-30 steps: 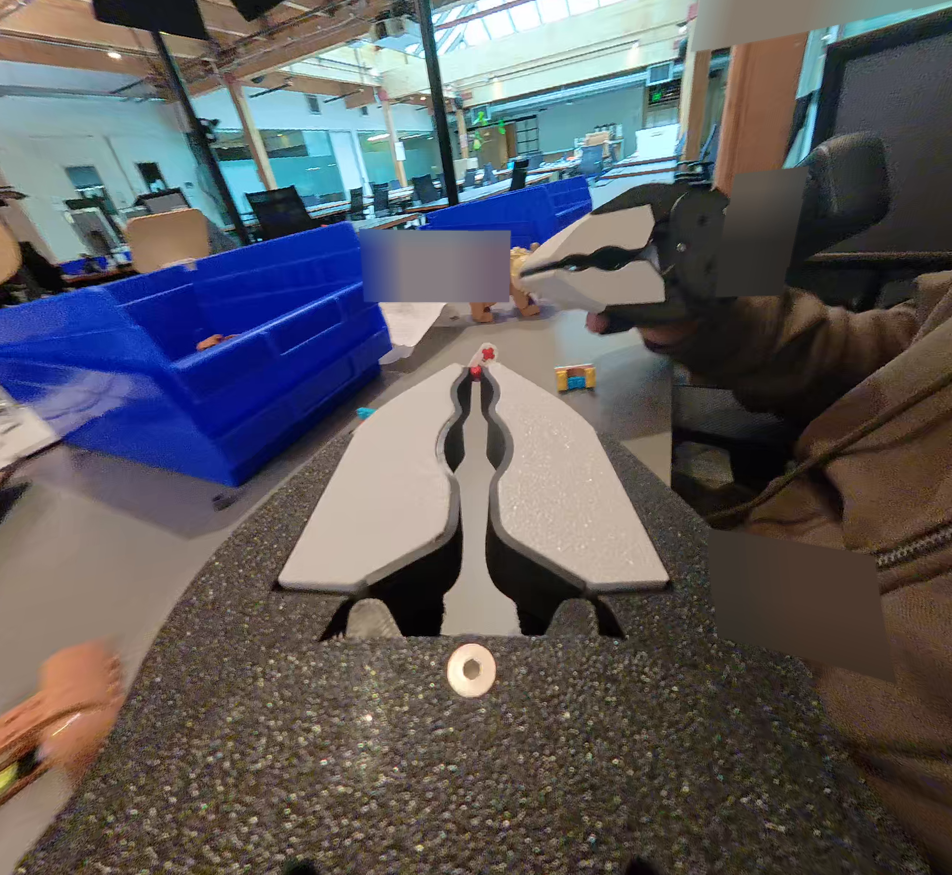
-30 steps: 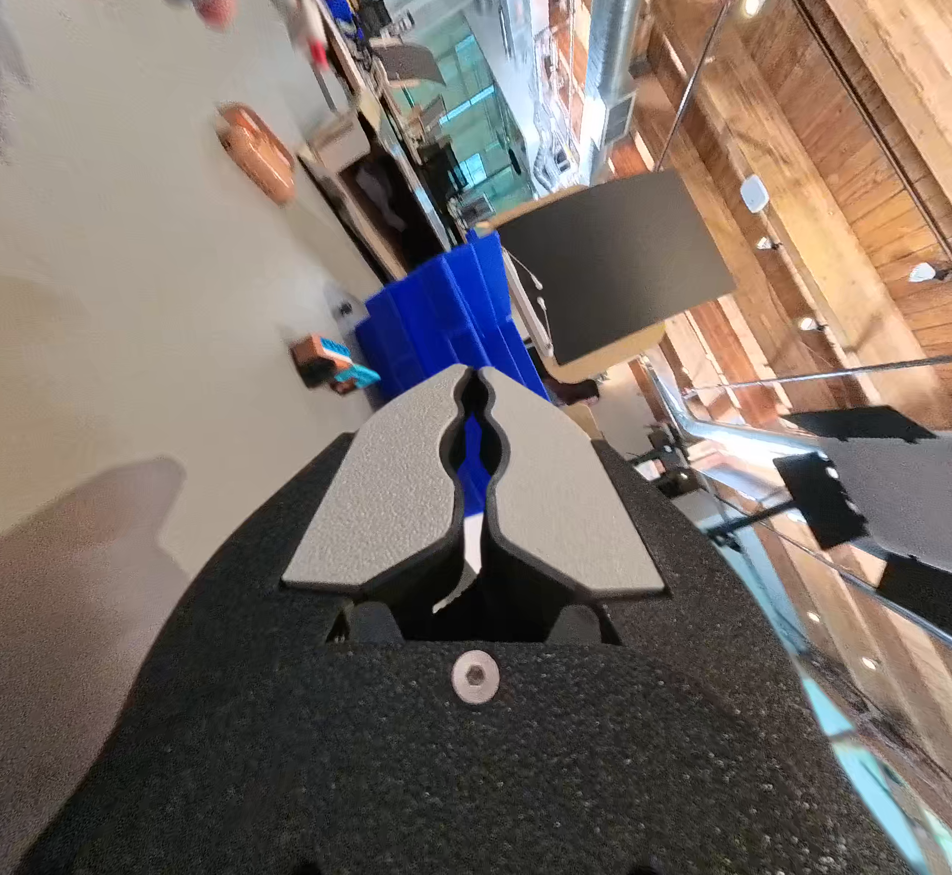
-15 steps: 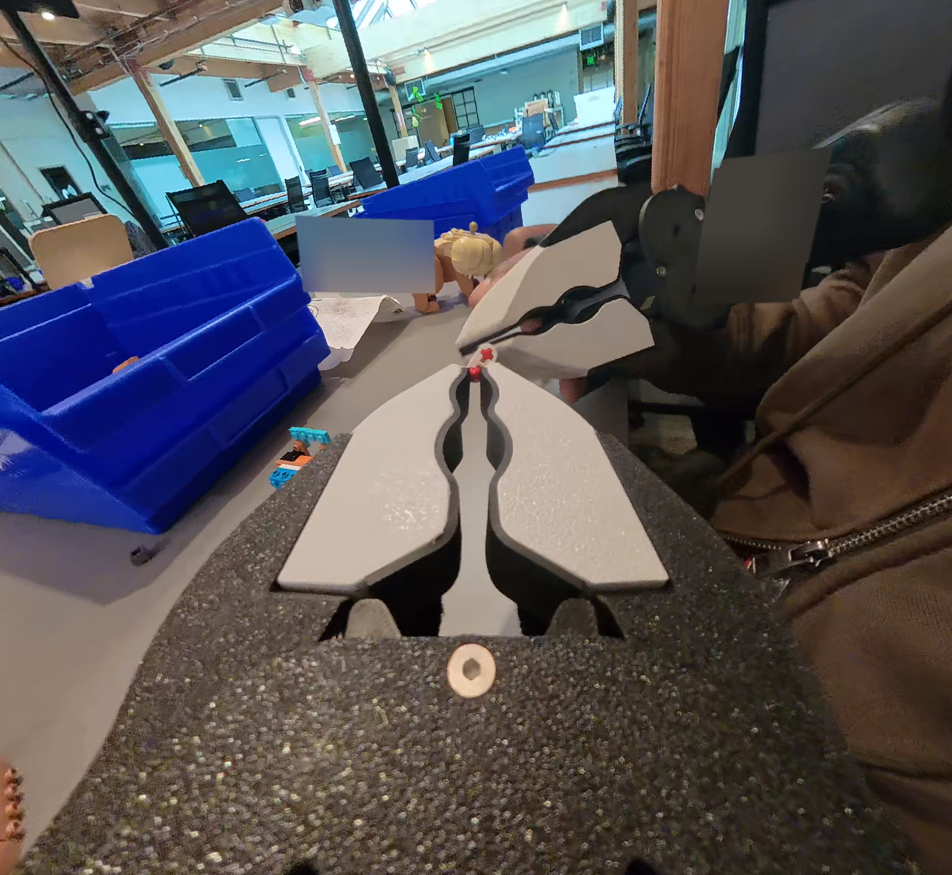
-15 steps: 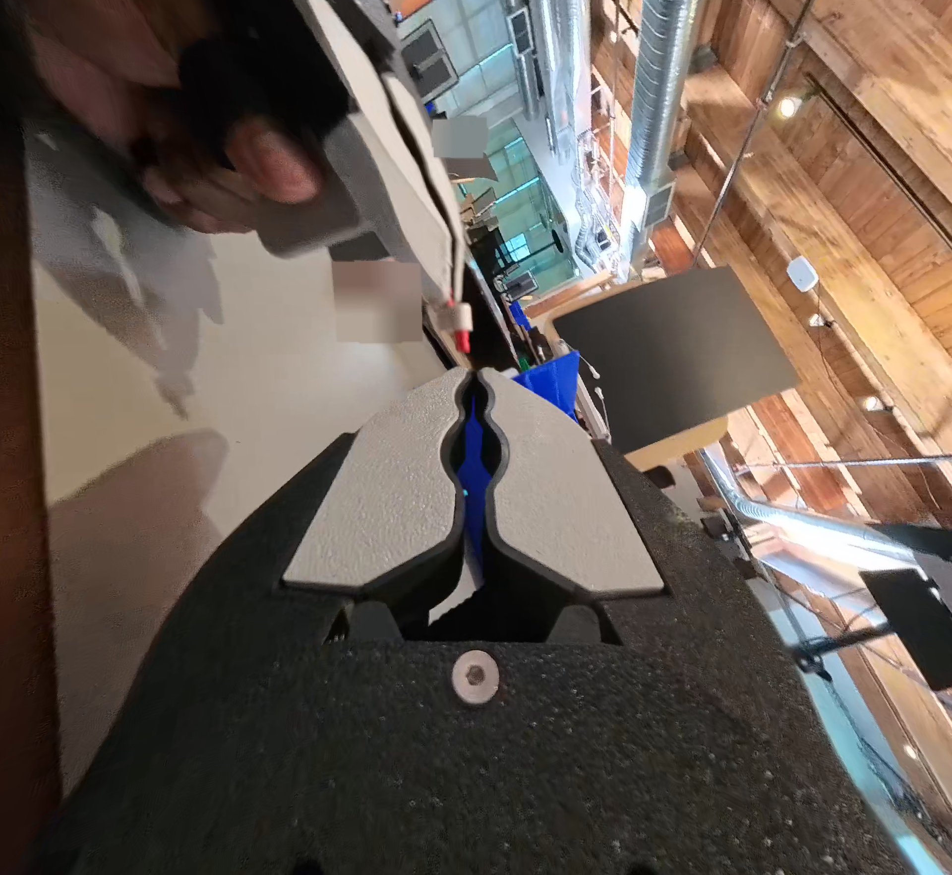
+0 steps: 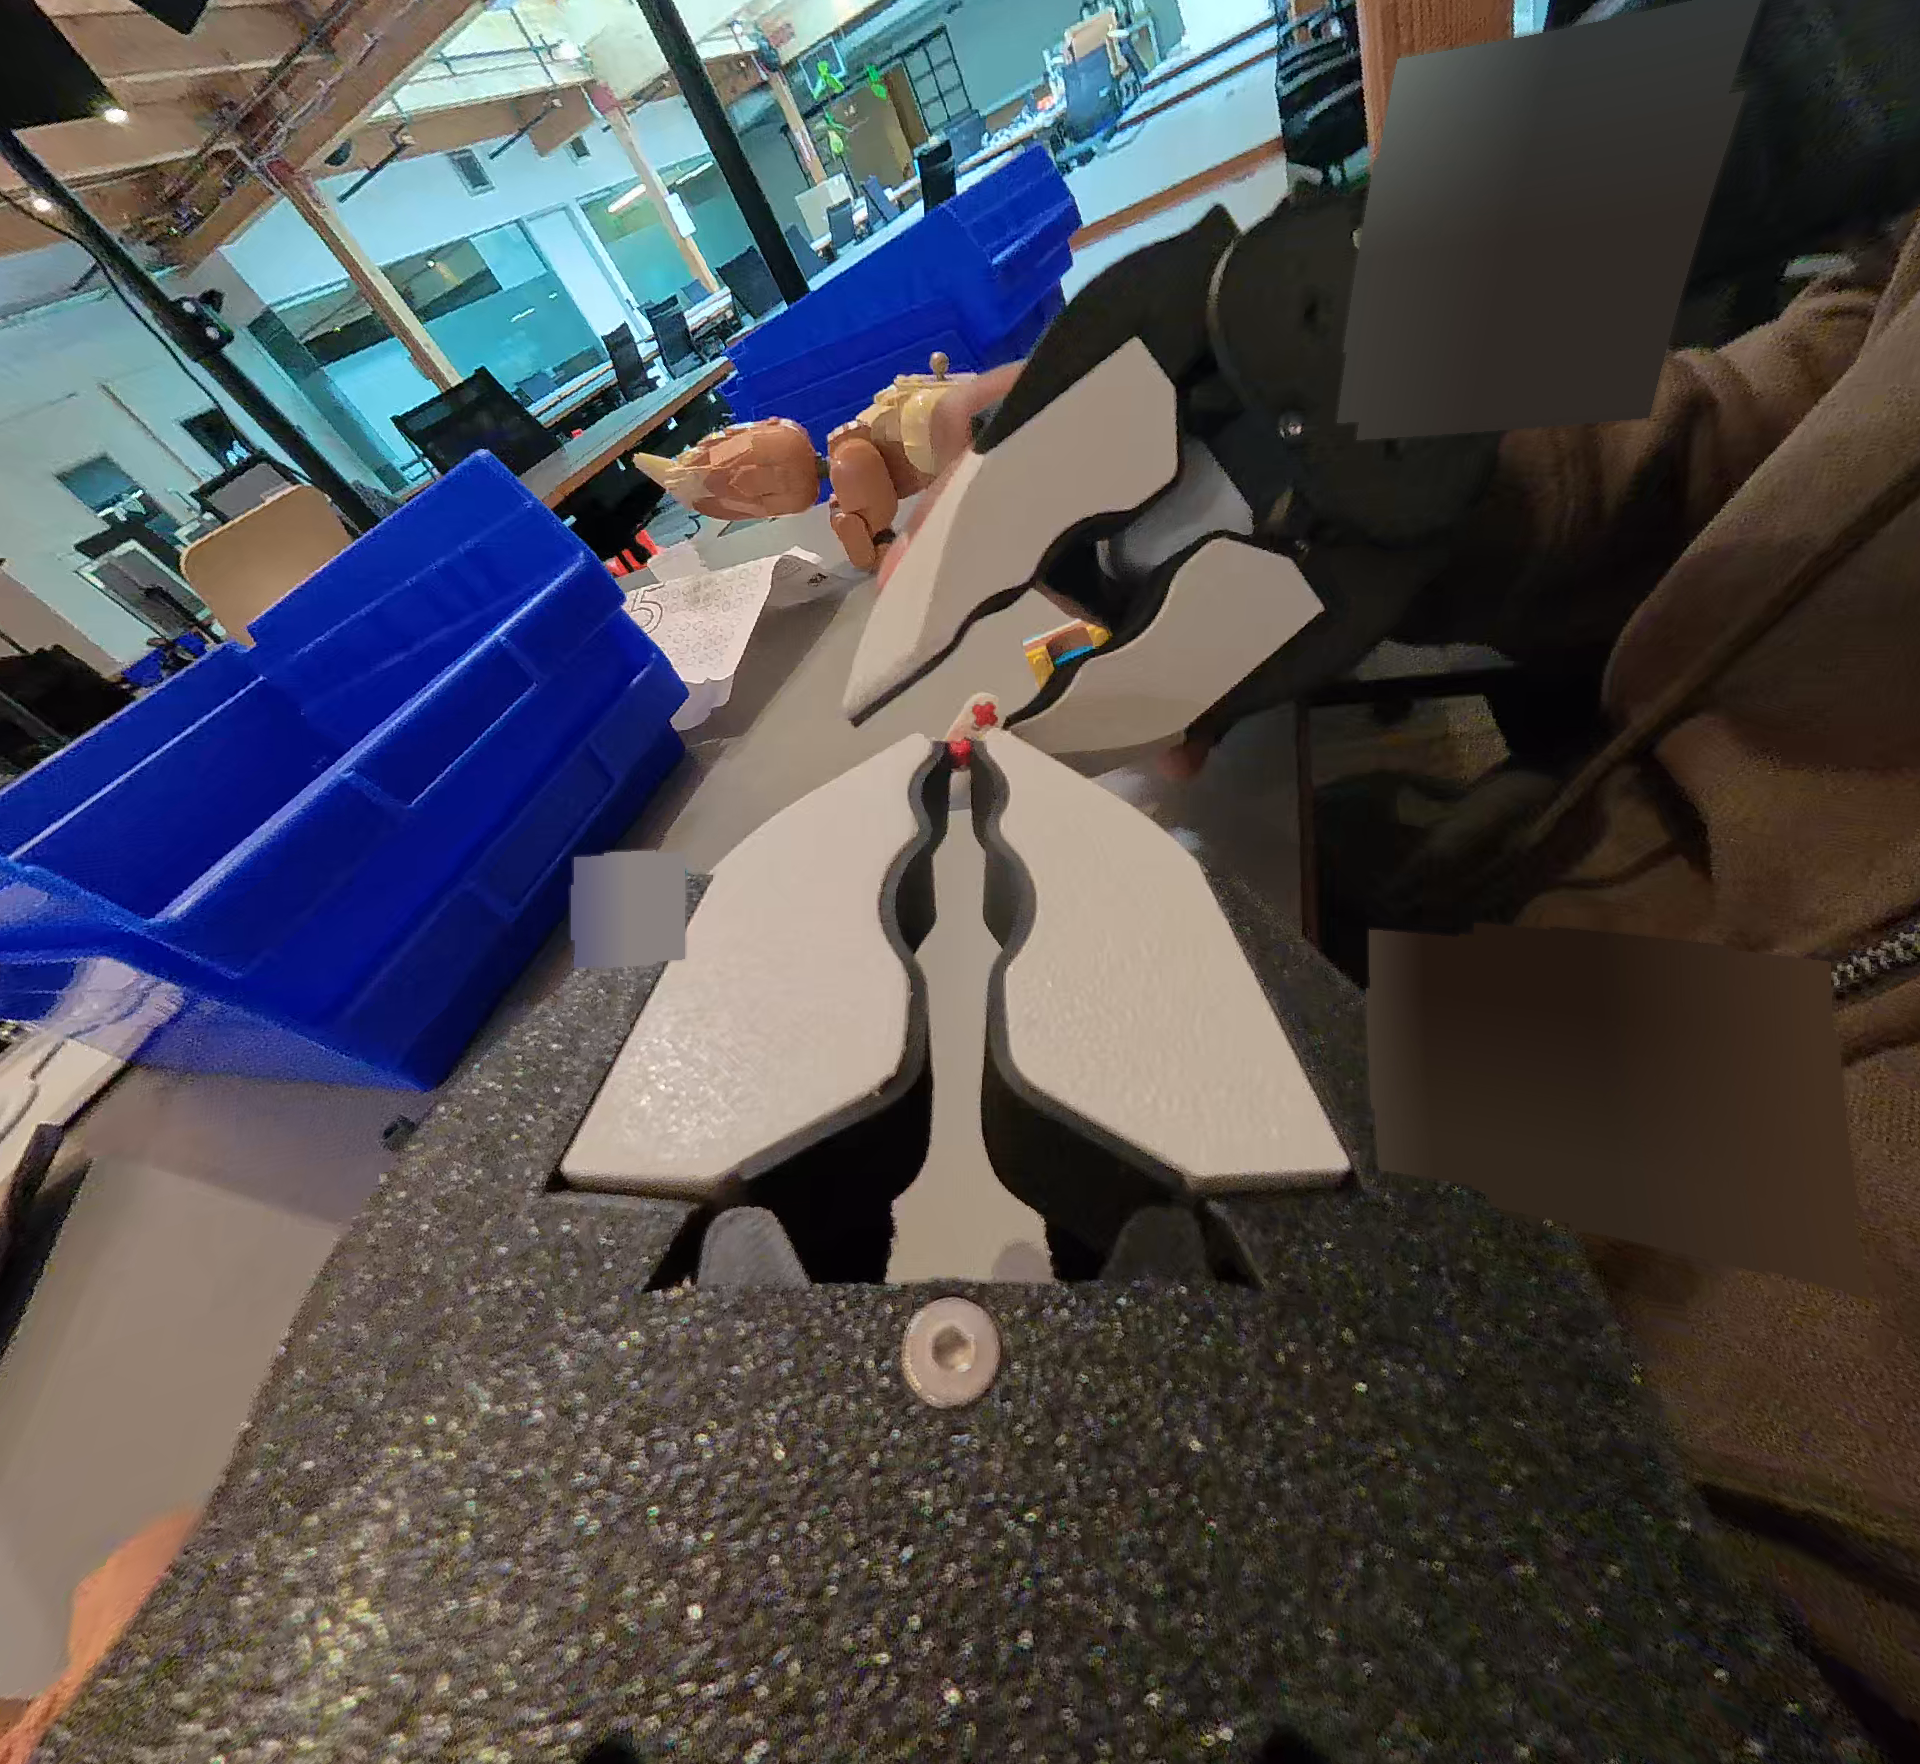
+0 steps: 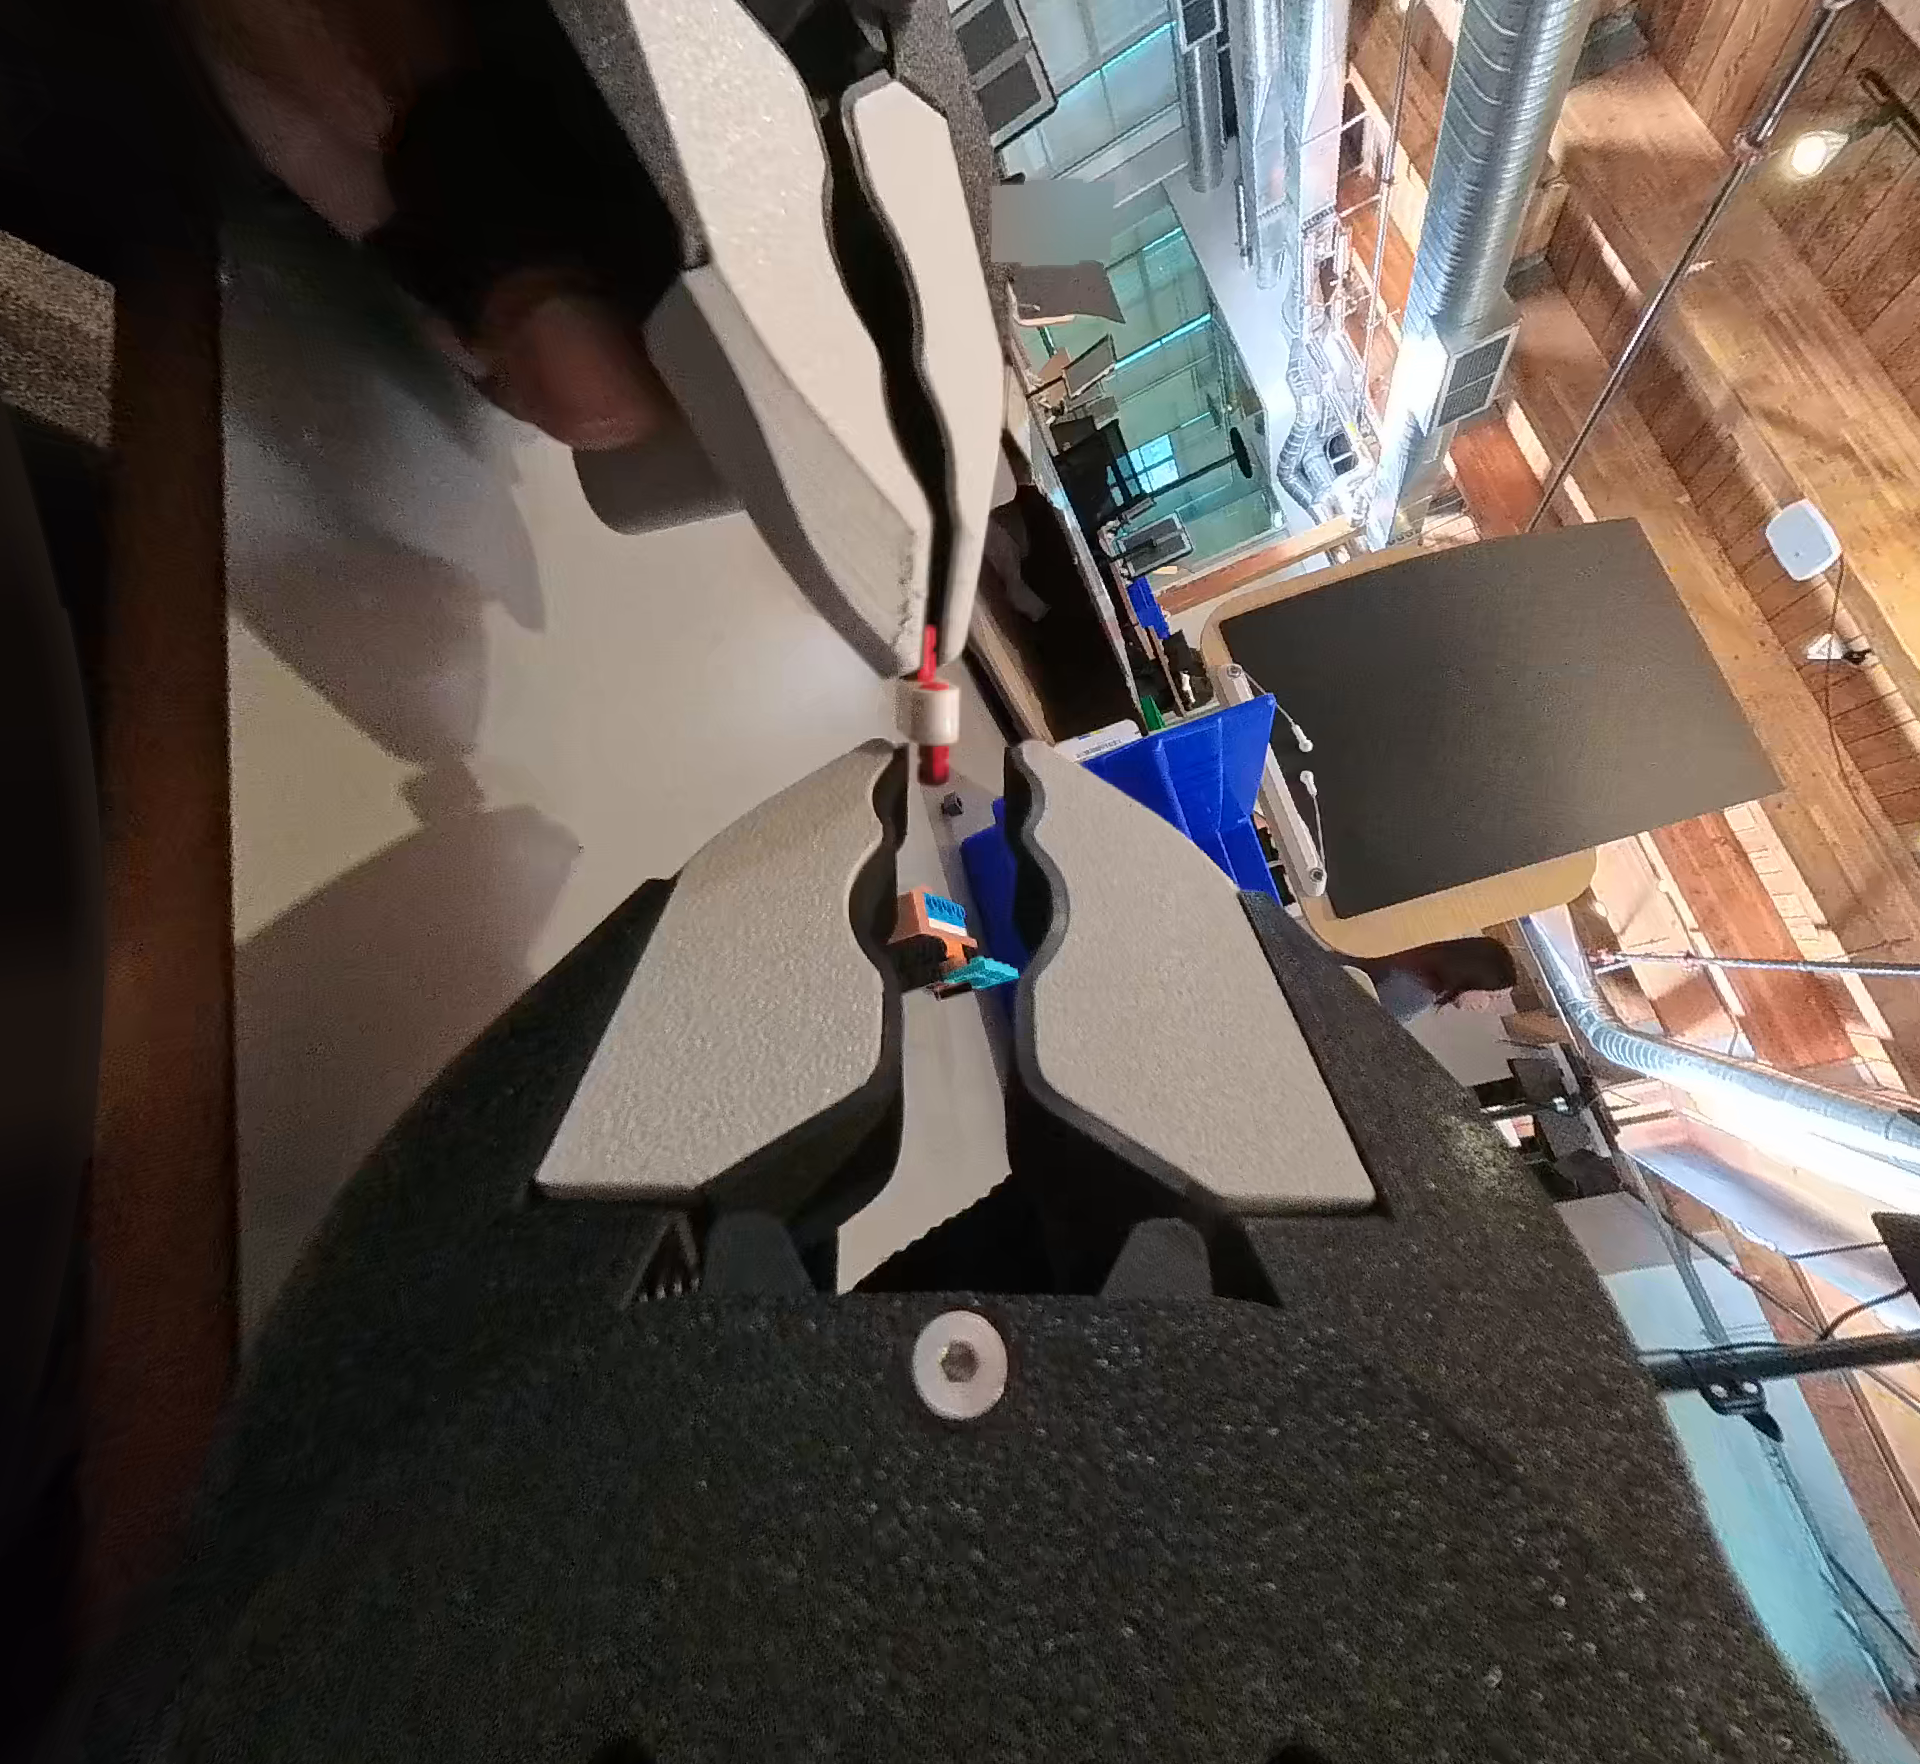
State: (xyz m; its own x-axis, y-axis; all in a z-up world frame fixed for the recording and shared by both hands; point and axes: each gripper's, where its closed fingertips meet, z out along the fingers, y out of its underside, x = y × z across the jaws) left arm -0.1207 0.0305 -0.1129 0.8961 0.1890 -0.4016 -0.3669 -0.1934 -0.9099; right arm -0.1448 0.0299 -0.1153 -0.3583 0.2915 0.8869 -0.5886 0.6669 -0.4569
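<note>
1. Where the left wrist view begins, at 9 o'clock from the left gripper (image 5: 961, 760), a stack of blue bins (image 5: 312, 779) sits on the grey table (image 5: 208, 1247). A second stack of blue bins (image 5: 935, 260) stands farther back at 12 o'clock. That makes two stacks, and I cannot count the bins in each.
2. Between the stacks, at 11 o'clock, lies one printed paper sheet (image 5: 717, 623). Behind it stands one brown and tan brick-built animal figure (image 5: 810, 467).
3. The left gripper is pinched tight on one red pin (image 5: 959, 751), which carries one white sleeve (image 5: 980, 715). The pin sticks out past the fingertips, off the table.
4. The right gripper (image 5: 935, 712) comes in from 1 o'clock, its tips just beside the pin. One small yellow and orange brick piece (image 5: 1065, 649) shows through its gap, on the table beyond.
5. At 3 o'clock is the person's brown jacket sleeve (image 5: 1714, 571).
6. In the right wrist view, the right gripper (image 6: 951, 758) has its fingers spread apart and grips nothing. The red pin (image 6: 932, 758) and white sleeve (image 6: 928, 712) hang at 12 o'clock, right at its tips and close to the left finger. I cannot tell whether they touch.
7. Down in the gap lies one brown, blue and teal brick assembly (image 6: 935, 935). A blue bin (image 6: 1174, 779) sits at 1 o'clock, and a black panel with a pale wood rim (image 6: 1486, 727) at 2 o'clock.
8. In all there are two grippers, one pin, one sleeve and two loose brick pieces.
</note>
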